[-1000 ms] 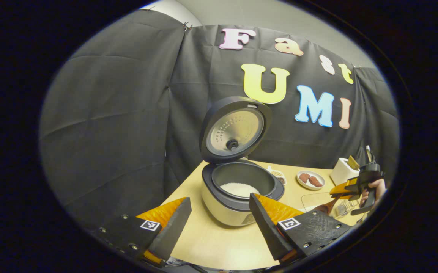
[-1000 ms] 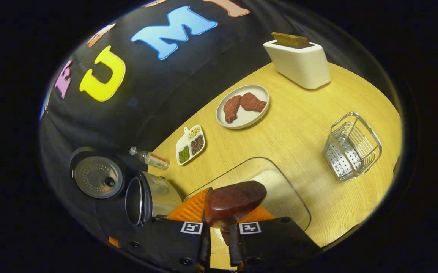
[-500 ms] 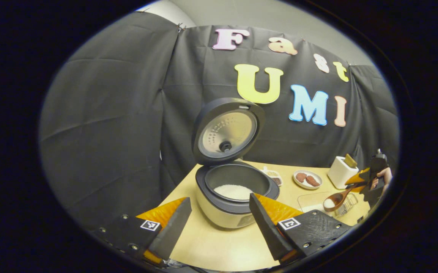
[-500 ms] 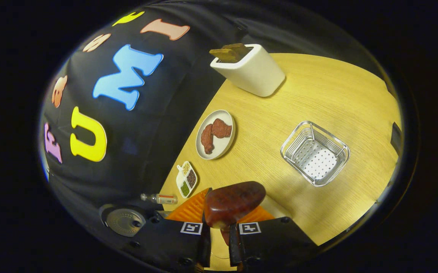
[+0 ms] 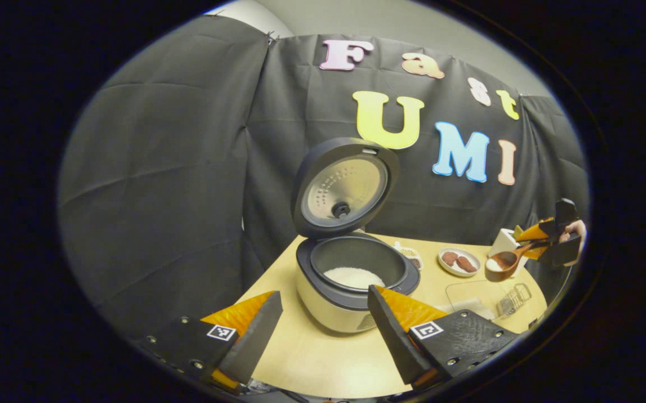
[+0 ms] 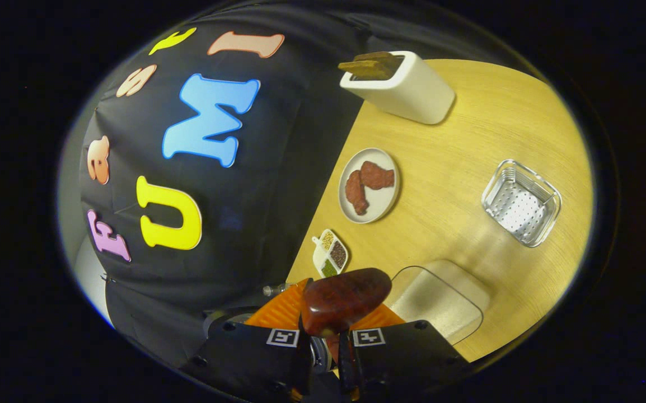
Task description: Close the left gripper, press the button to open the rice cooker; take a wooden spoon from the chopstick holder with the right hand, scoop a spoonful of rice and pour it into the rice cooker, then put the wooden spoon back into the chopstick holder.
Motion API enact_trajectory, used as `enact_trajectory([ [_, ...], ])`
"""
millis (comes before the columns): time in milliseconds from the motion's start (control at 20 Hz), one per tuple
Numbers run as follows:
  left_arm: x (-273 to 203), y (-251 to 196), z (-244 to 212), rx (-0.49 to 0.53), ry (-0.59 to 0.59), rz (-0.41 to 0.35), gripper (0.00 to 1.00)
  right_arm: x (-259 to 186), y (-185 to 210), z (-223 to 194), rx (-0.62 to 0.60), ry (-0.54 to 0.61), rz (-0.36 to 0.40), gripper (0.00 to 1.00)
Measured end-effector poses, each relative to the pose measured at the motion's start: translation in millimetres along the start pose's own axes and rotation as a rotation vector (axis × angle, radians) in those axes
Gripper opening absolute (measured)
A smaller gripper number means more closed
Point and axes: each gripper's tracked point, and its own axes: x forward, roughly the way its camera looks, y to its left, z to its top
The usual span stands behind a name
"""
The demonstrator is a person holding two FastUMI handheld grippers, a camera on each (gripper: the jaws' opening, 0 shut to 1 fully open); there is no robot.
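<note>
In the left gripper view we see our left gripper with its fingers spread wide, nothing between them, low over the pale wooden table. At twelve o'clock from it stands the rice cooker, lid swung upright, a low bed of white rice in the dark inner pot. Out at three o'clock the right gripper holds the wooden spoon in the air, well apart from the cooker — the reddish-brown bowl faces up with a small white heap of rice in it.

In the right gripper view both fingers clamp the spoon's handle, and its glossy dark-red underside rises just above them. Below it, at four o'clock, lies the clear rice tray; the wire chopstick holder sits at two o'clock.
</note>
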Motion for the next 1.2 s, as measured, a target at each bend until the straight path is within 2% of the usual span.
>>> enact_trajectory([
  [150, -1, 13, -2, -0.016, -0.001, 0.025, 0.96, 12, 39, -17, -0.043, 0.044, 0.047, 0.21],
  [200, -3, 18, -4, -0.022, 0.0, 0.034, 0.96, 14, 54, -23, -0.045, 0.061, 0.069, 0.17],
  [300, -3, 28, -9, -0.033, 0.007, 0.055, 0.96, 25, 80, -37, -0.05, 0.097, 0.109, 0.21],
  [400, -6, 37, -11, -0.046, 0.014, 0.074, 0.97, 41, 97, -49, -0.069, 0.127, 0.122, 0.17],
  [450, -7, 42, -10, -0.053, 0.011, 0.082, 0.97, 48, 107, -54, -0.082, 0.135, 0.127, 0.2],
  [650, -5, 62, -12, -0.067, 0.015, 0.121, 0.96, 72, 141, -83, -0.099, 0.193, 0.164, 0.2],
  [900, 1, 79, -15, -0.083, 0.024, 0.16, 0.97, 115, 157, -124, -0.13, 0.267, 0.157, 0.2],
  [950, 1, 82, -17, -0.085, 0.028, 0.167, 0.97, 124, 160, -133, -0.143, 0.278, 0.153, 0.25],
  [1000, 1, 85, -20, -0.088, 0.033, 0.171, 0.97, 131, 160, -141, -0.159, 0.289, 0.15, 0.21],
  [1100, 6, 87, -23, -0.092, 0.046, 0.178, 0.97, 140, 162, -156, -0.206, 0.307, 0.139, 0.2],
  [1200, 10, 88, -25, -0.092, 0.057, 0.182, 0.96, 152, 159, -170, -0.303, 0.311, 0.128, 0.2],
])
